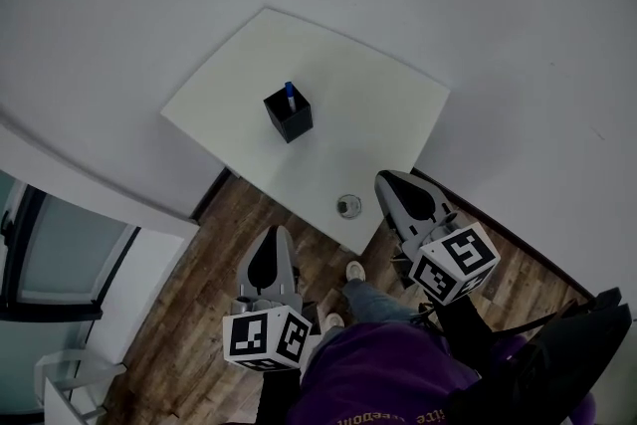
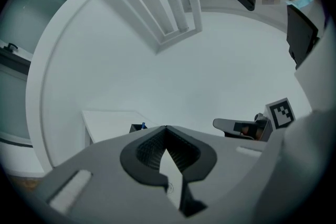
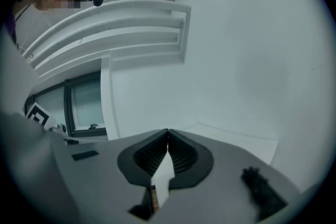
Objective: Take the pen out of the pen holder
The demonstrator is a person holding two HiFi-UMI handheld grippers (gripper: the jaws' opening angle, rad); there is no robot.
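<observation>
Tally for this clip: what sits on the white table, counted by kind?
pen holder: 1
pen: 1
small round thing: 1
Total: 3

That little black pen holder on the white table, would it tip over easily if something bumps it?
Probably not easily: the pen holder looks squat and square, standing flat on the table. It is likely light, with only one blue pen showing, so a push might slide it. Its walls look stiff.
</observation>
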